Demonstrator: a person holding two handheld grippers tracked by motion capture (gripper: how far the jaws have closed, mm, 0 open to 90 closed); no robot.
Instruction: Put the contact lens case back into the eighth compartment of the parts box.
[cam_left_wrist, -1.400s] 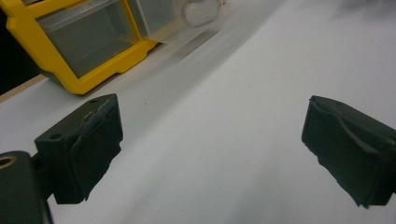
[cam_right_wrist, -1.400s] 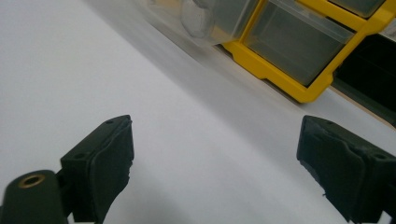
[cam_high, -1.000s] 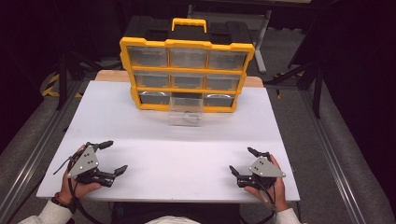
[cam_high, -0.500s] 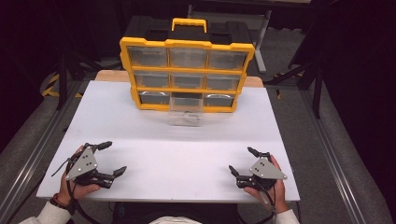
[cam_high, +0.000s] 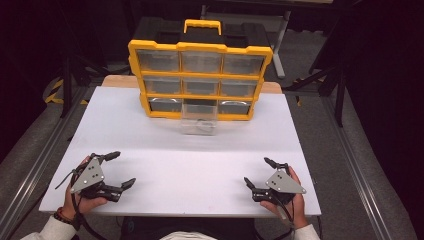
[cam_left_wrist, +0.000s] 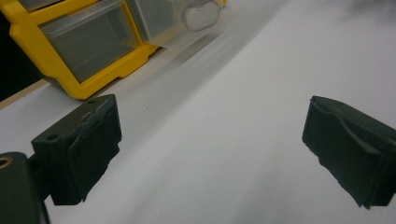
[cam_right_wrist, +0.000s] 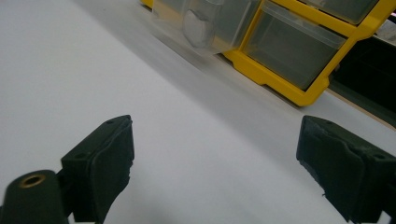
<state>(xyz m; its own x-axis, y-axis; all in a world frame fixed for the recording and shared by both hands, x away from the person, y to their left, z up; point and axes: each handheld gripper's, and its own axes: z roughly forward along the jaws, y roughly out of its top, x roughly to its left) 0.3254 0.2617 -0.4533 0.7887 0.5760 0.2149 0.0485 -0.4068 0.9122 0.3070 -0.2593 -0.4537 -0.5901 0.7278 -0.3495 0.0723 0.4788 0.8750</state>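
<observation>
White table (cam_high: 165, 145), unlabelled yellow organizer (cam_high: 200, 80), clear drawer (cam_high: 199, 125) out

White table (cam_high: 150, 130) — black case (cam_high: 160, 30) behind, dark floor (cam_high: 350, 150).

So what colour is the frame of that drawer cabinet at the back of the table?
Yellow; the drawer cabinet frame shows best in the high view.

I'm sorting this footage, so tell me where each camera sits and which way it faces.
High view: above the person's side, looking forward and down on the table; both hands with left gripper and right gripper.
Left gripper view: on the left gripper, facing the yellow organizer; its two jaws.
Right gripper view: on the right gripper, likewise.
All share the pulled-out clear drawer.
</observation>
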